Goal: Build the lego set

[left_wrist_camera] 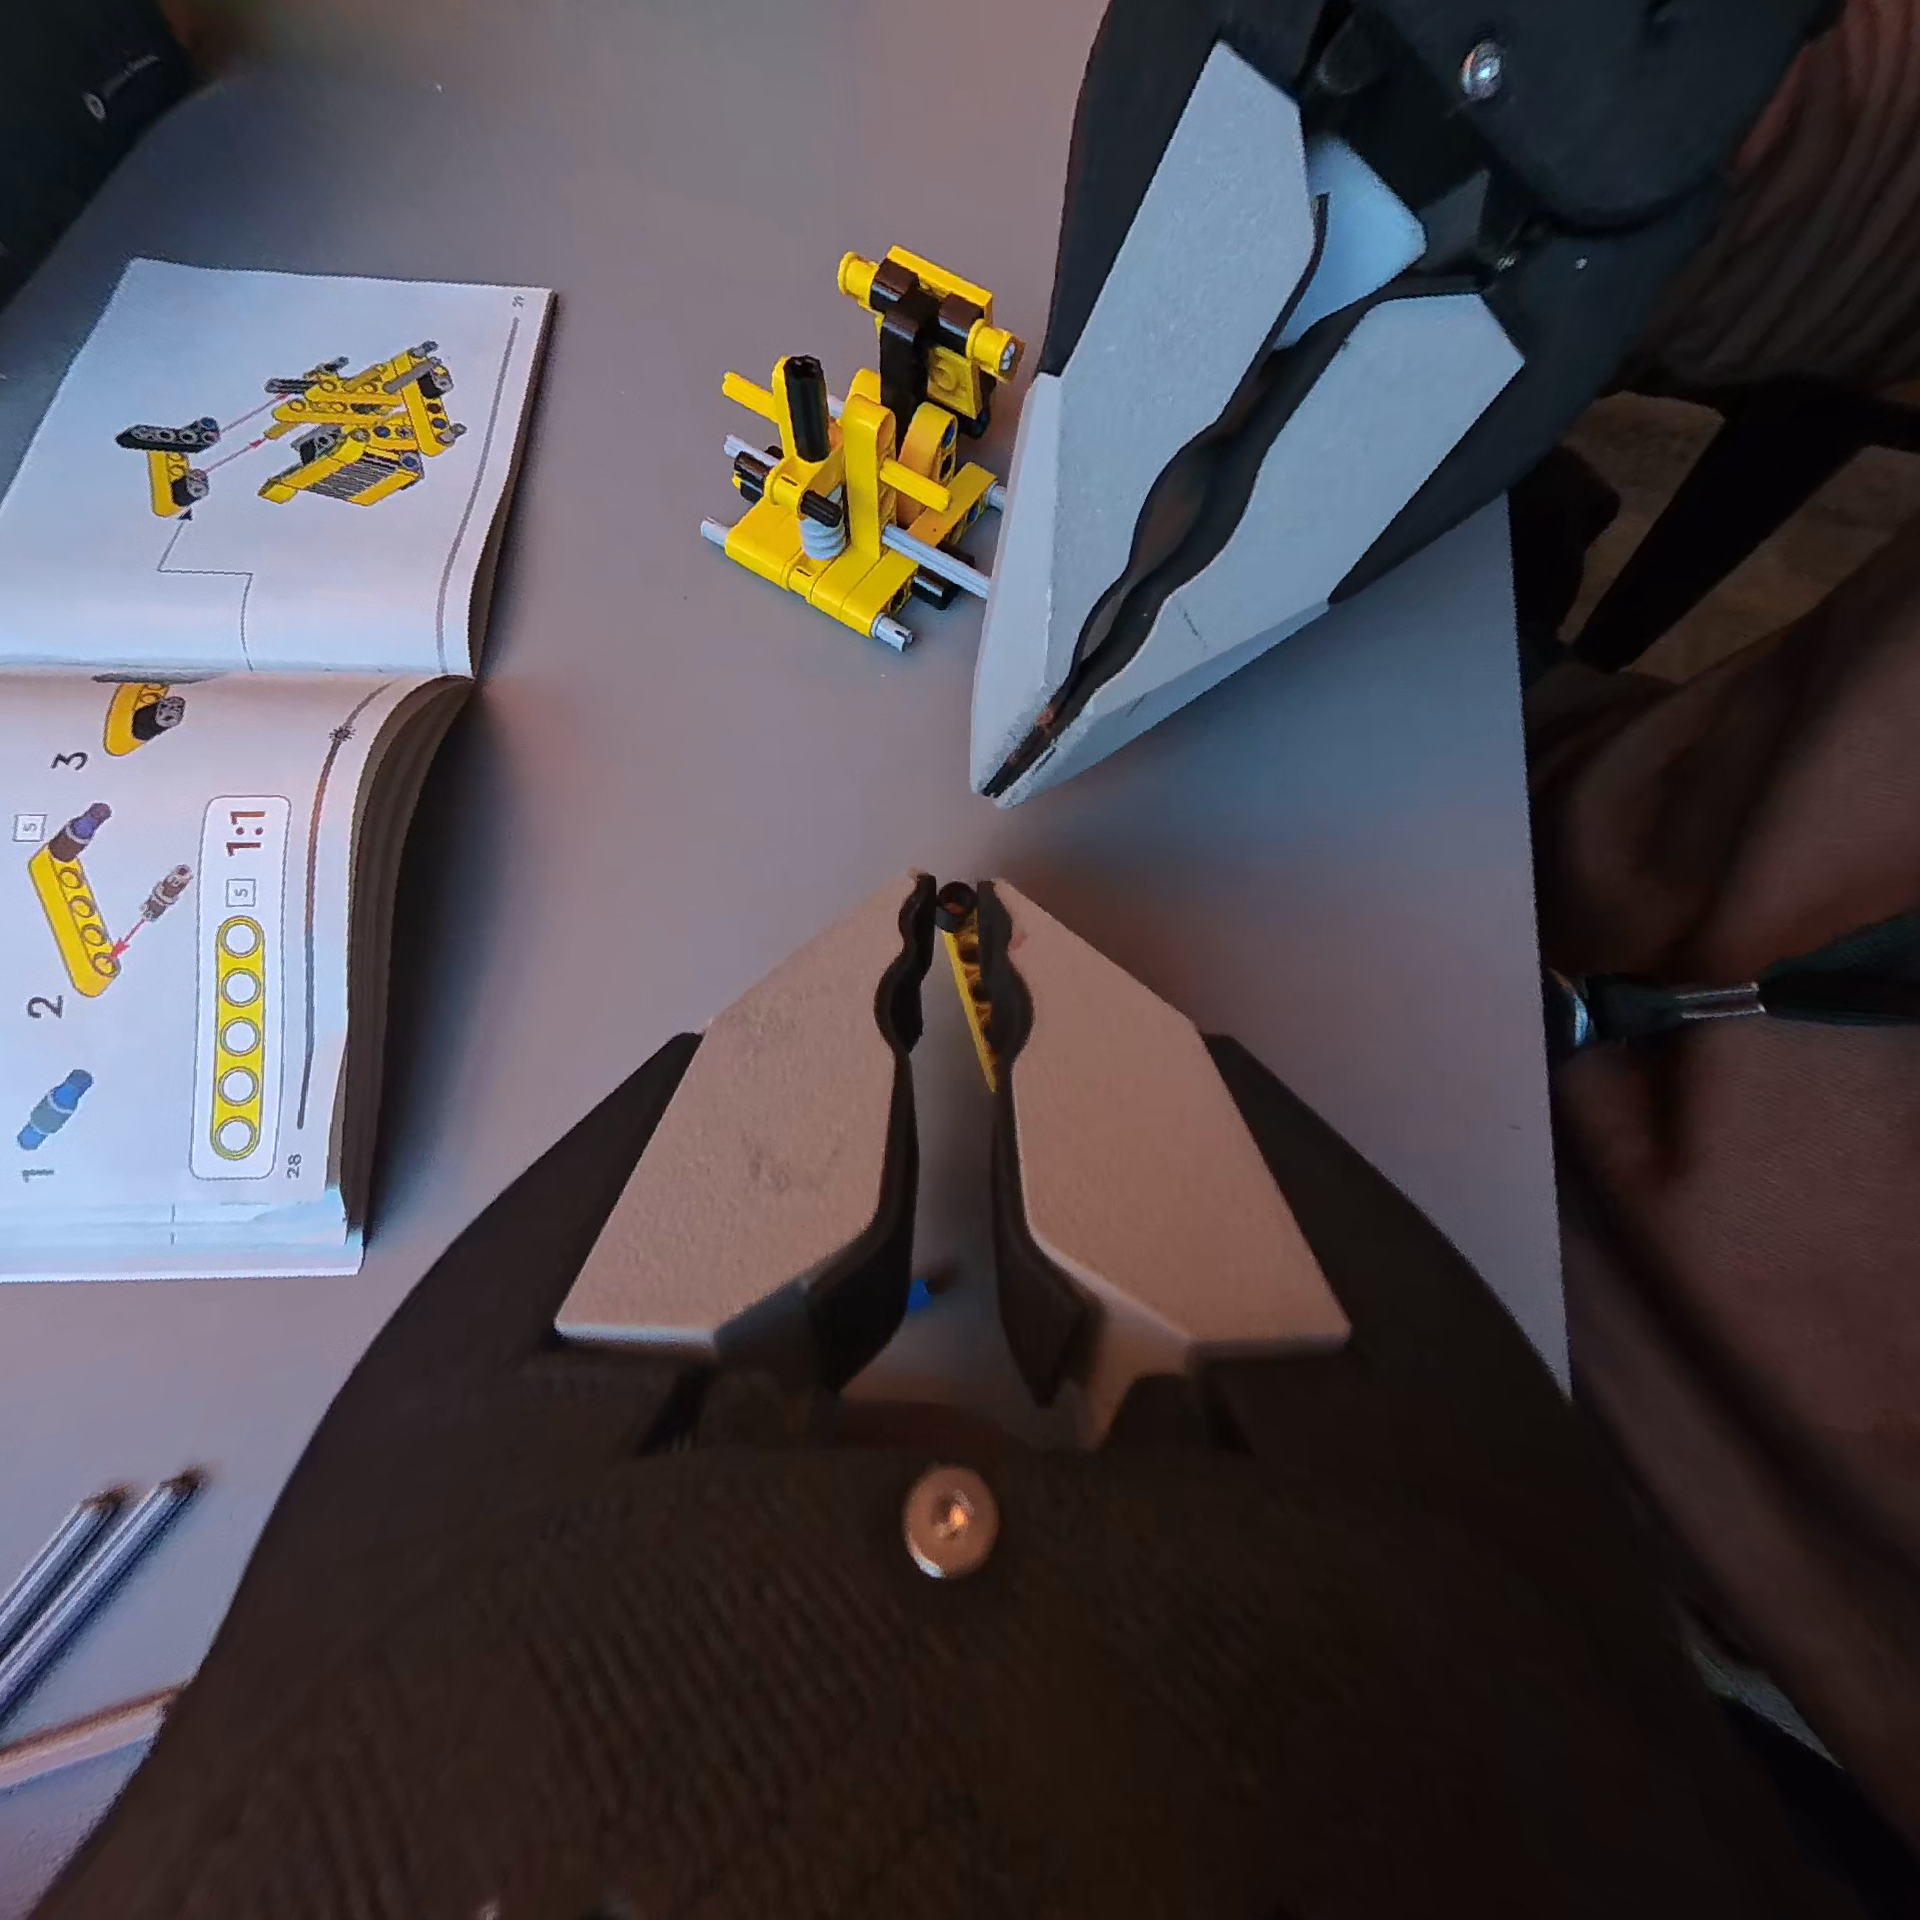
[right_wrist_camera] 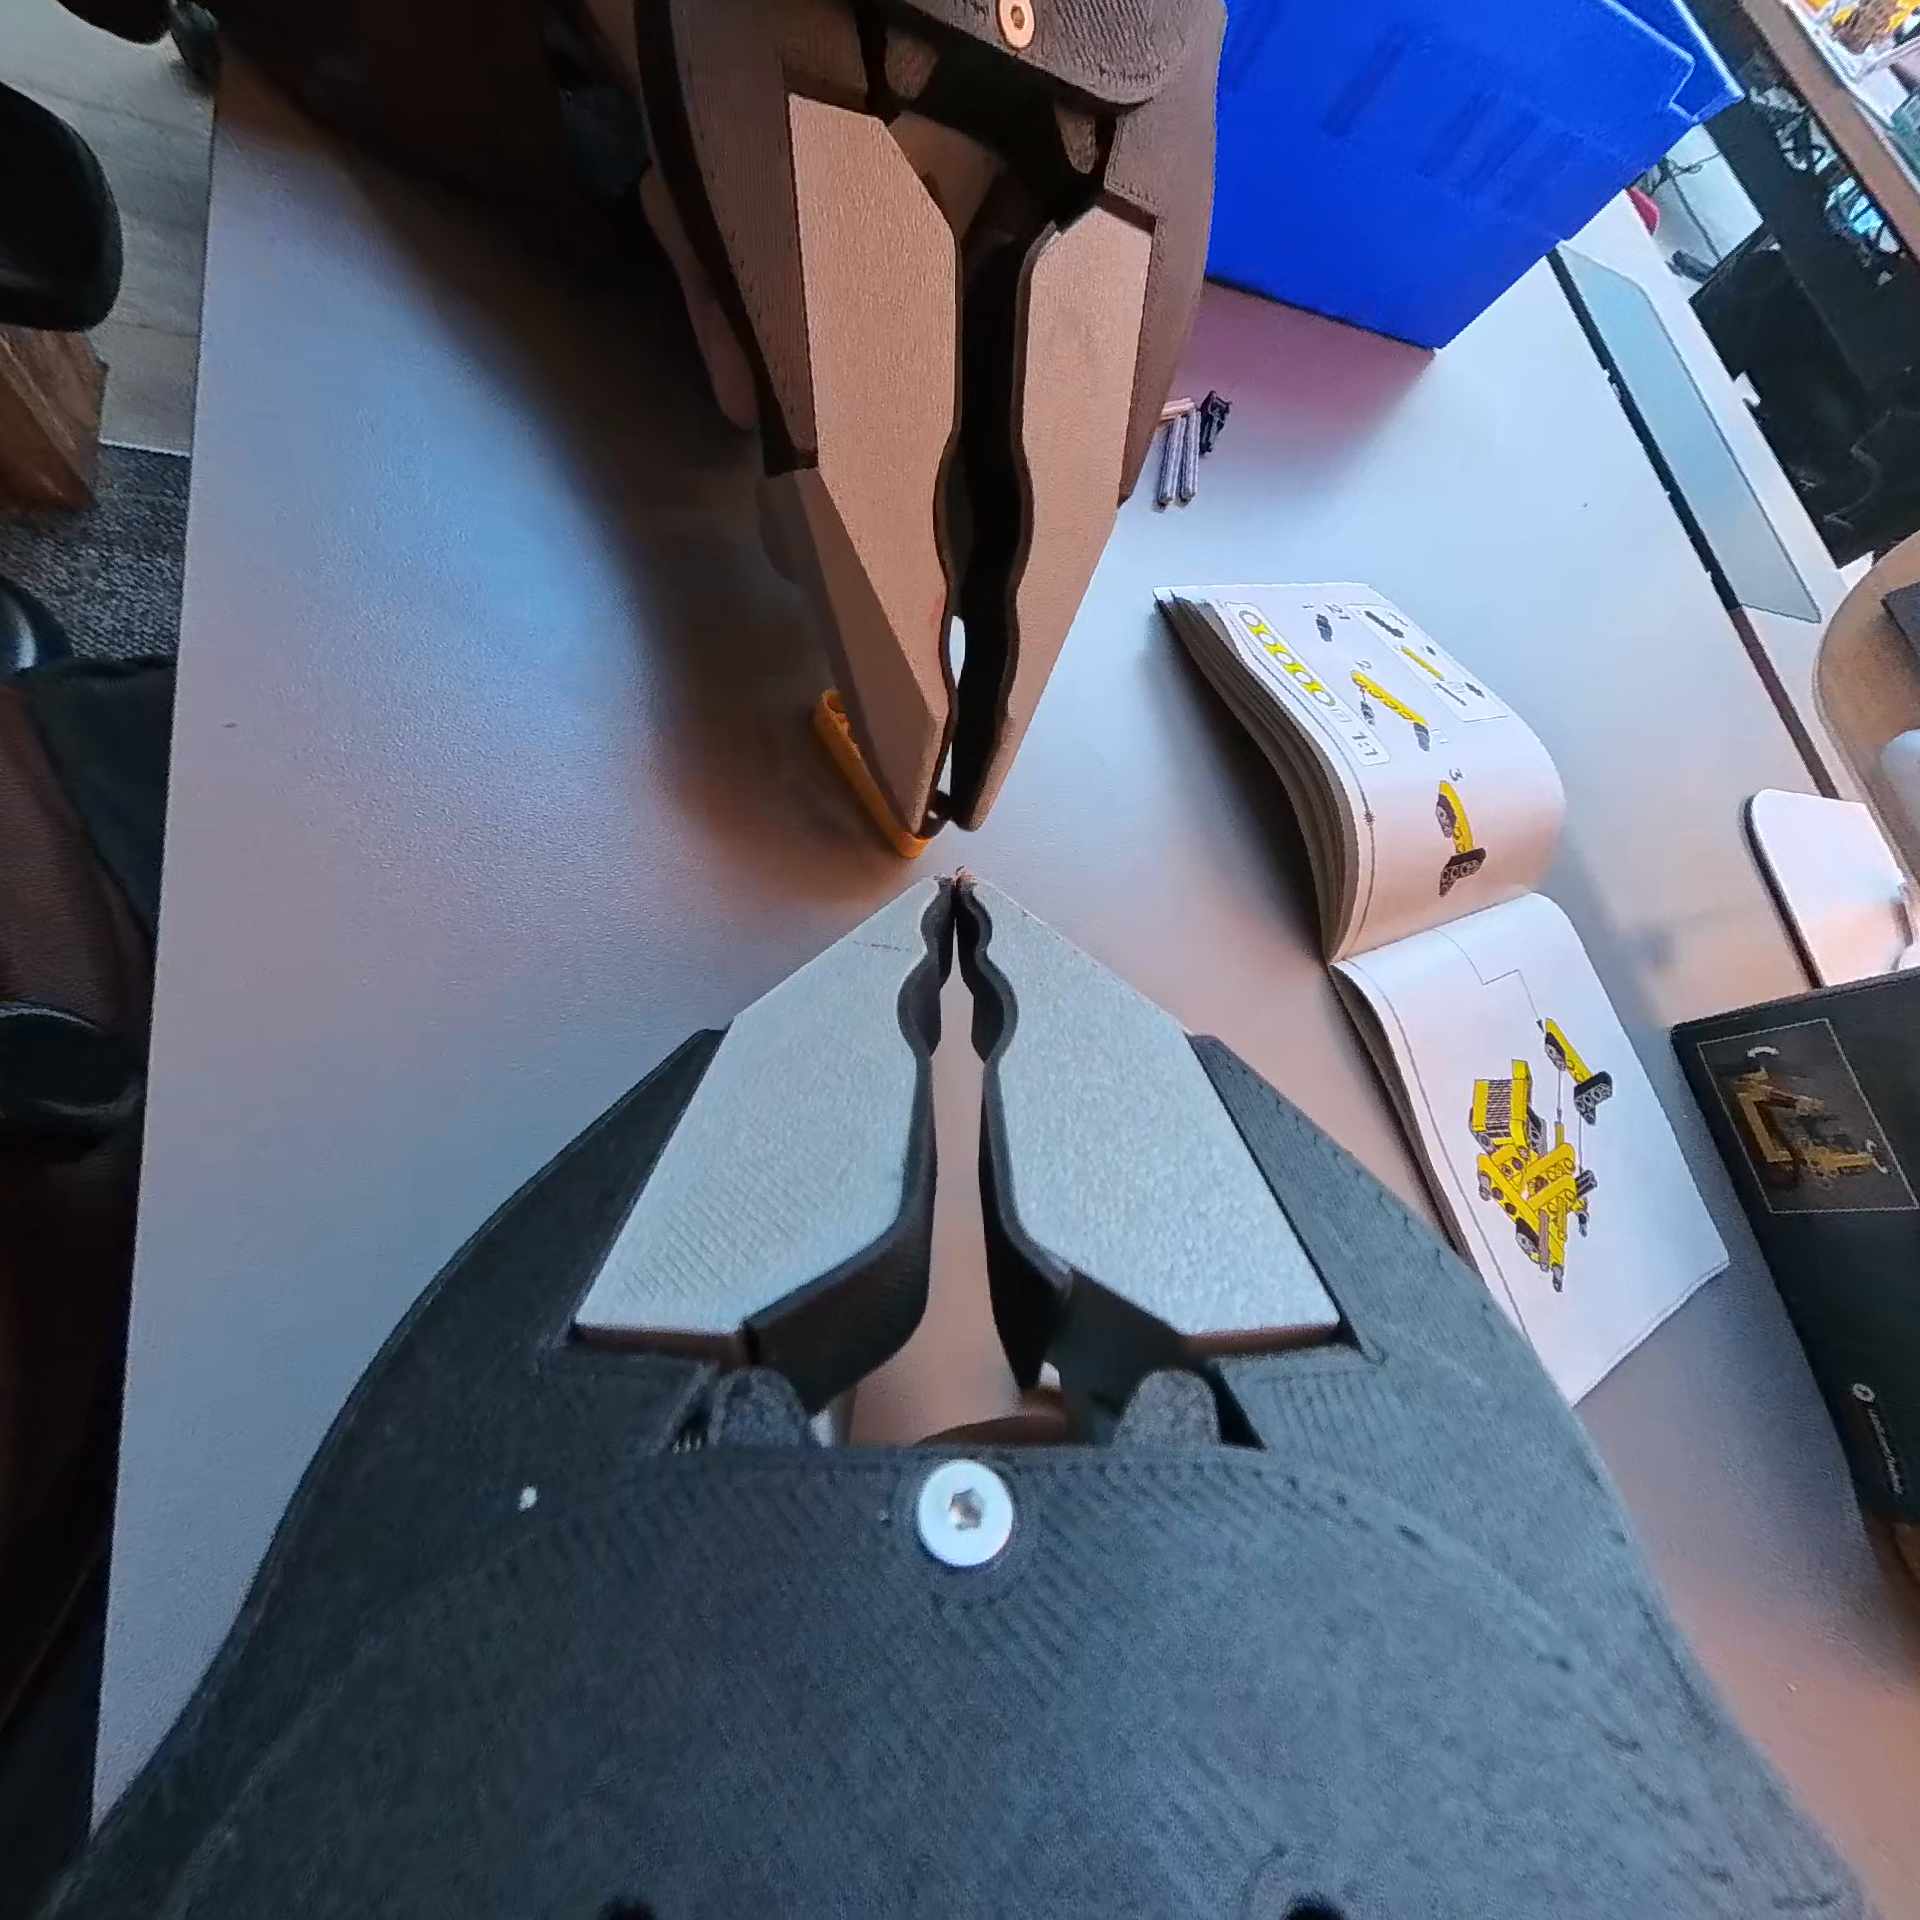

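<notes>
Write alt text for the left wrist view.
The left tongs are shut on a yellow holed Lego beam with a black pin at its tip, tip to tip with the closed right tongs. Behind stands a part-built yellow Lego model; an open instruction booklet lies at left on the grey table.

A yellow beam (left_wrist_camera: 975, 997) with a row of holes stands on end between the fingers of the left gripper (left_wrist_camera: 951, 896), a small black pin (left_wrist_camera: 953, 902) at its top, perhaps plugged into the end hole. The half-built yellow and black model (left_wrist_camera: 868, 457) stands on the tabletop (left_wrist_camera: 644, 810) near its right edge, grey axles sticking out of its base.
</notes>
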Action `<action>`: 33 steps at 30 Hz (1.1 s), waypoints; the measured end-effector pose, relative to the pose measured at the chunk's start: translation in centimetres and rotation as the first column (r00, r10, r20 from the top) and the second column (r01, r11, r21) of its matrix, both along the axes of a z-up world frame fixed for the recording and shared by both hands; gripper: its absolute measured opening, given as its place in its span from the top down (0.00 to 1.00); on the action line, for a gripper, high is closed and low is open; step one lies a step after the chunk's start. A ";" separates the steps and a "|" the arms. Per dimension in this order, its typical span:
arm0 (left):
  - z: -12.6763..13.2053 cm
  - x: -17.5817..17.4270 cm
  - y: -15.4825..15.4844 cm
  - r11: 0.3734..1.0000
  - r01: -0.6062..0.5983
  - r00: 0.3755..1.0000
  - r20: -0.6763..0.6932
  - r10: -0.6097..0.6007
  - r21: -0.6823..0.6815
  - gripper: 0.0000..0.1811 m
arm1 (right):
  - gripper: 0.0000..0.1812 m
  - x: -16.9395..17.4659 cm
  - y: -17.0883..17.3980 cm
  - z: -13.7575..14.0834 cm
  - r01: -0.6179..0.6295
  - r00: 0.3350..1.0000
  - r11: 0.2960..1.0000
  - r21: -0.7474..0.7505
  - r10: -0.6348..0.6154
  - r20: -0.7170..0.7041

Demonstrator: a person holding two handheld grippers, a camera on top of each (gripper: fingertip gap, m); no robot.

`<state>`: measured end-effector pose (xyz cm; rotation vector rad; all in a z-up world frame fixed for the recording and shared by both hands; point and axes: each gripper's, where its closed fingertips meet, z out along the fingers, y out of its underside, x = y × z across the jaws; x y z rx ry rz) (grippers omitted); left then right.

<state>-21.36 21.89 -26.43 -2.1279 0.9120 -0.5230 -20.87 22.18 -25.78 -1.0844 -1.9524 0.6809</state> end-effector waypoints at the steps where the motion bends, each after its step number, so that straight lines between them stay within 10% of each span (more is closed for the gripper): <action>1: 0.0 0.0 0.0 1.000 0.002 1.000 0.001 -0.002 -0.001 0.97 | 1.00 0.0 0.0 0.0 0.000 1.000 1.000 -0.001 0.000 0.000; 33: 0.0 -2.5 -1.4 0.998 -0.049 0.998 -0.030 0.050 0.030 0.83 | 1.00 0.0 0.2 0.6 0.005 1.000 0.998 -0.060 -0.006 -0.022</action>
